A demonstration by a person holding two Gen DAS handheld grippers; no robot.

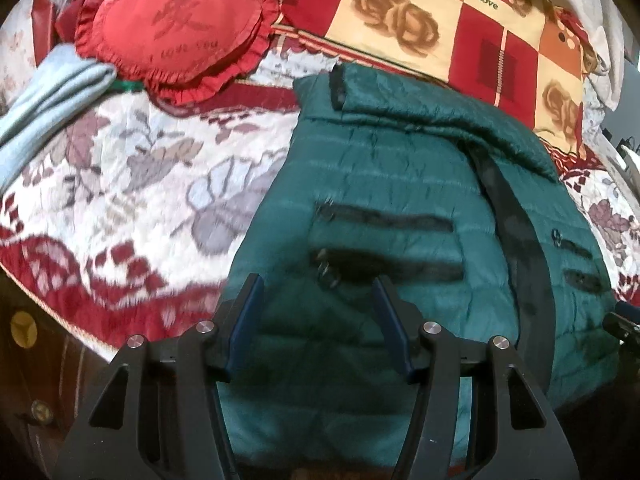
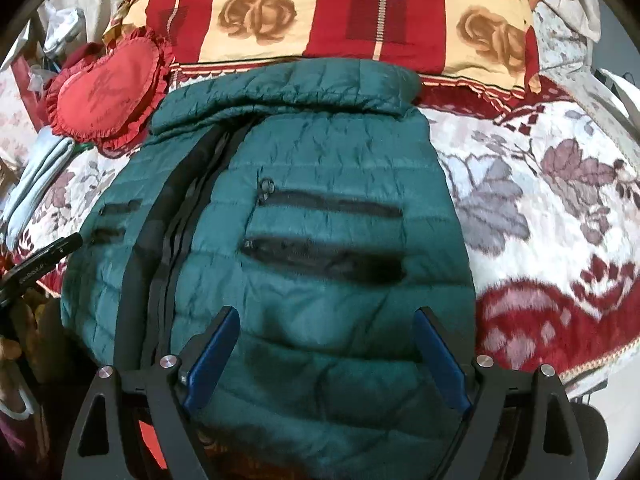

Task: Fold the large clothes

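A dark green quilted puffer jacket (image 1: 400, 184) lies flat on the bed, front up, collar toward the pillows, with a black zip down its middle and black pocket zips. My left gripper (image 1: 317, 280) hovers open over the jacket's lower left part, nothing between its blue pads. My right gripper (image 2: 325, 312) stands open, wider, over the lower right part of the jacket (image 2: 312, 152), also with nothing gripped. The left gripper's black body (image 2: 40, 260) shows at the left edge of the right wrist view.
A floral white and red bedspread (image 1: 140, 184) covers the bed. Behind the jacket lie a red heart-shaped cushion (image 1: 172, 28) and a checkered rose pillow (image 1: 440, 20). Folded light blue cloth (image 1: 44, 96) sits at the left. The bed's near edge and dark wooden furniture (image 1: 28, 360) are lower left.
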